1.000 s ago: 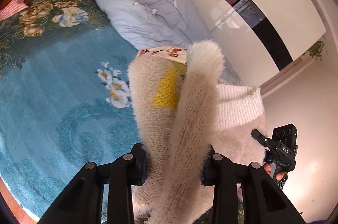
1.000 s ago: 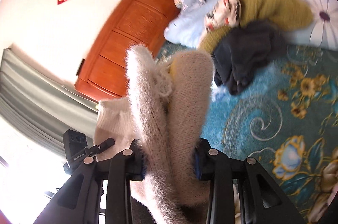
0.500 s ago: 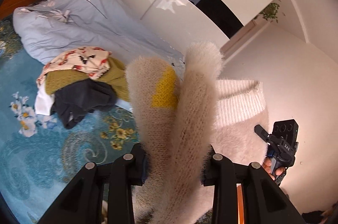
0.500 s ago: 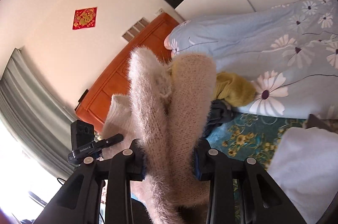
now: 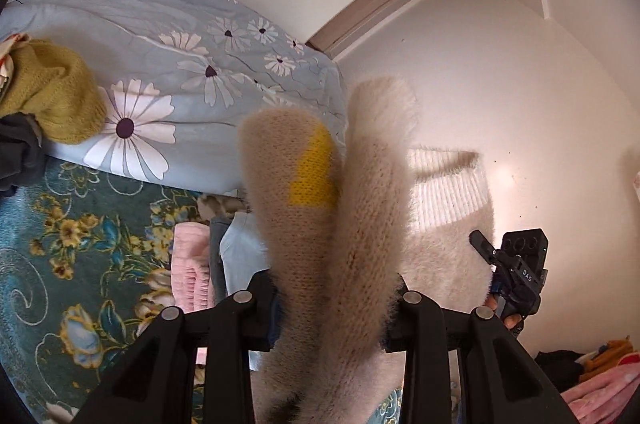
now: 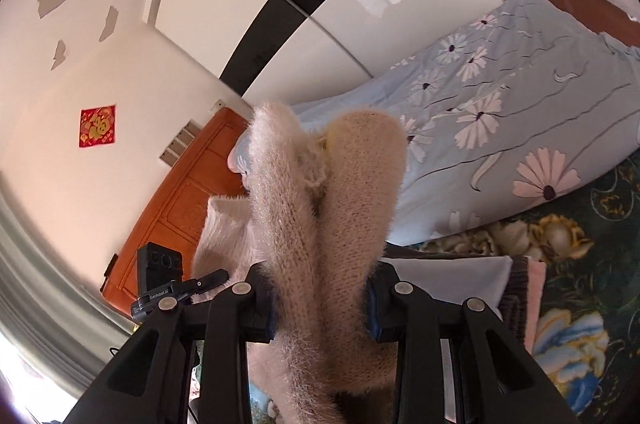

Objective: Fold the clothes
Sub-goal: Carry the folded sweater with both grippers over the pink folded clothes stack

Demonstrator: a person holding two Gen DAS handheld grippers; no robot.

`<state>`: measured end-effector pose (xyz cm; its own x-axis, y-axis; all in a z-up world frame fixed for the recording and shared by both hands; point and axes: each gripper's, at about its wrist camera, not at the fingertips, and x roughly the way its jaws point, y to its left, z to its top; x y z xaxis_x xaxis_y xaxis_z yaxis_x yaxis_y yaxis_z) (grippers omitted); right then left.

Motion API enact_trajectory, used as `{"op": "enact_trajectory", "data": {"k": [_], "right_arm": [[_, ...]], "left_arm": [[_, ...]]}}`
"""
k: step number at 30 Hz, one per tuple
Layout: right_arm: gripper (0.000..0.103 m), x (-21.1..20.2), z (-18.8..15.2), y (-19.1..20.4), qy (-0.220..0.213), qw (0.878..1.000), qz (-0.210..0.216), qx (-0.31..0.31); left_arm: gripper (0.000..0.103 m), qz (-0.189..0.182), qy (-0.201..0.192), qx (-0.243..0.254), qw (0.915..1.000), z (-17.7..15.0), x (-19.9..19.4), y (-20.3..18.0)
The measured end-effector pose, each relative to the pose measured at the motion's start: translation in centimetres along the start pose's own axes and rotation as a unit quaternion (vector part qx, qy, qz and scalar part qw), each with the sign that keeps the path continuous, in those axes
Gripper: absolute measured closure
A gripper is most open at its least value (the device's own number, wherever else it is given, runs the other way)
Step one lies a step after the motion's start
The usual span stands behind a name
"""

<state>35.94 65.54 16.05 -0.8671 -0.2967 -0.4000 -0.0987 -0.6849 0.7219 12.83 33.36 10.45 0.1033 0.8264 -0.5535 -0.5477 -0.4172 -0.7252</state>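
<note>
Over at nine o'clock, an olive knit [image 5: 52,95] slumps on the floral duvet [image 5: 168,35], folded clothes [image 5: 208,256] lying on the teal bedspread [image 5: 80,244] below. Centre now: left gripper [image 5: 334,298] pinching the fuzzy cream sweater [image 5: 340,207], held aloft. Right gripper [image 6: 322,298] clamps the same sweater too, ribbed hem [image 6: 224,228] probably sagging toward nine o'clock.

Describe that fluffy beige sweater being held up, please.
The fluffy beige knitted sweater looks soft and fuzzy, with a yellow patch and a ribbed white band. It is folded into thick layers, clamped between the left hand-held gripper and the right hand-held gripper, and held above the bed.
</note>
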Motion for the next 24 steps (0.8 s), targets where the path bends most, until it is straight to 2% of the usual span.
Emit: {"op": "enact_trajectory", "data": {"k": [4,7,10,12,15,17,20,22,24], "right_arm": [[0.069,1.1,-2.7,-5.5,0.014,0.999,-0.027,0.042],[0.069,2.0,-5.0,-10.1,0.023,0.995,-0.048,0.089],[0.068,2.5,-7.1,-13.2,0.020,0.990,-0.030,0.134],[0.067,2.6,-8.1,-14.0,0.015,0.989,-0.018,0.145],[0.065,2.7,-8.3,-14.2,0.009,0.988,-0.013,0.155],[0.063,2.8,-8.0,-13.8,0.007,0.988,-0.018,0.154],[0.058,2.8,-7.5,-13.1,0.005,0.988,-0.032,0.149],[0.057,2.5,-7.1,-12.2,0.006,0.989,-0.051,0.137],[0.055,1.7,-6.6,-10.7,-0.002,0.990,-0.096,0.105]], "left_arm": [[0.066,0.045,0.027,-0.042,0.9977,-1.5,3.4,3.3],[0.065,0.042,0.027,-0.077,0.9958,-2.4,4.2,5.6],[0.061,0.049,0.029,-0.089,0.9944,-3.1,5.1,6.8],[0.058,0.063,0.032,-0.087,0.9937,-3.3,5.5,6.8],[0.053,0.065,0.032,-0.096,0.9928,-3.4,5.0,6.7],[0.047,0.077,0.032,-0.089,0.9926,-3.4,4.3,6.5],[0.045,0.103,0.029,-0.069,0.9919,-3.3,2.9,5.9],[0.045,0.120,0.022,-0.051,0.9912,-3.4,1.9,5.4],[0.045,0.136,0.015,-0.030,0.9902,-3.5,0.9,4.7]]}}
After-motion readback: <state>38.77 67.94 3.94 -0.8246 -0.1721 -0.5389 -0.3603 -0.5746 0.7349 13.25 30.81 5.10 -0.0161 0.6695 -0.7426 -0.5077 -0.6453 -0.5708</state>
